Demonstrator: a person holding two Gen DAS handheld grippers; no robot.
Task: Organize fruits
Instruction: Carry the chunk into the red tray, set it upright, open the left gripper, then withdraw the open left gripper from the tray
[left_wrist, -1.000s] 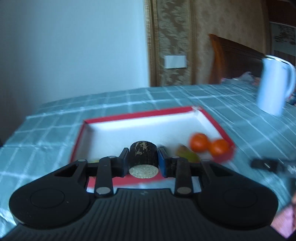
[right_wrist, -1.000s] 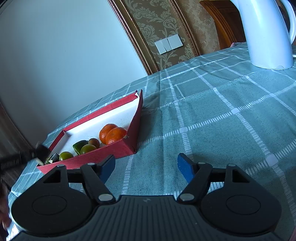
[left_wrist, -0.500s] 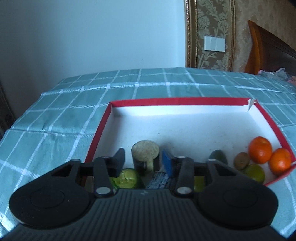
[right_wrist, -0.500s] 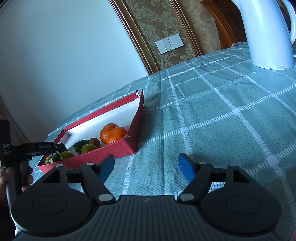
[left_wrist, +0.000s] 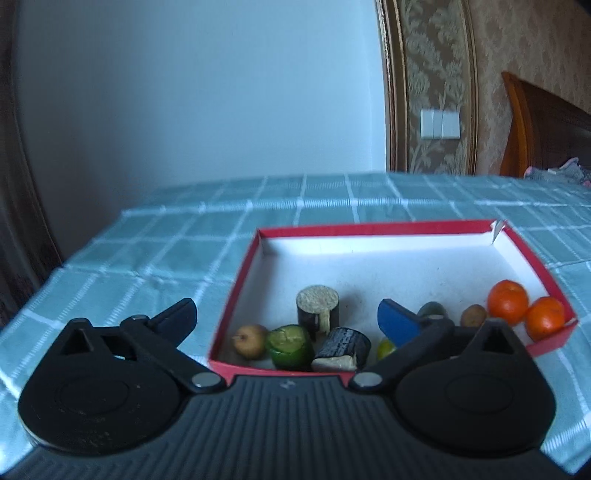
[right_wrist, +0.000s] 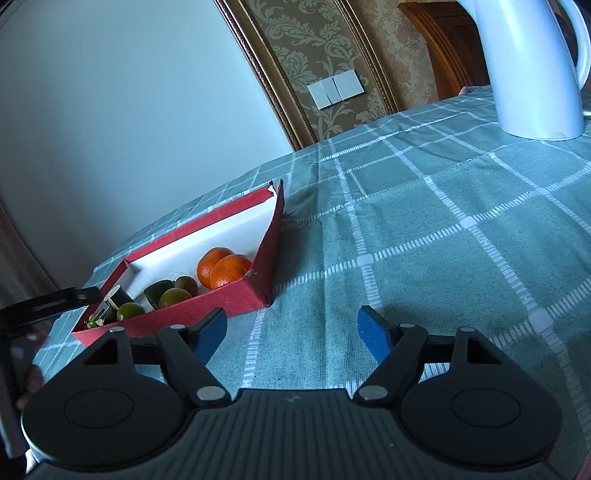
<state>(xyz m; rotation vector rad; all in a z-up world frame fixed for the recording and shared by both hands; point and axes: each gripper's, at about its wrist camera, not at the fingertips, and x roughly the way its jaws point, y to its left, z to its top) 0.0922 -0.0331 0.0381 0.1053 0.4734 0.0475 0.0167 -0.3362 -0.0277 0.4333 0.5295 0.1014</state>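
A red box (left_wrist: 373, 228) with a white inside holds the fruit. An upright dark cylinder piece (left_wrist: 317, 308) stands in its near left part. Beside it lie a green cut piece (left_wrist: 290, 347), a second dark piece (left_wrist: 341, 349) on its side and a small pear (left_wrist: 251, 340). Two oranges (left_wrist: 524, 308) sit at the right, with a kiwi (left_wrist: 473, 315) near them. My left gripper (left_wrist: 286, 317) is open and empty over the box's near edge. My right gripper (right_wrist: 291, 330) is open and empty above the cloth, right of the box (right_wrist: 258, 284).
A teal checked tablecloth (right_wrist: 424, 236) covers the table. A white kettle (right_wrist: 532, 66) stands at the far right. The table's left edge drops off (left_wrist: 44, 288) near the left gripper. A wall with switches (left_wrist: 439, 123) lies behind.
My left gripper opened and let go of the dark cylinder piece, which now stands in the box, and it pulled back a little. The right gripper has hardly moved.
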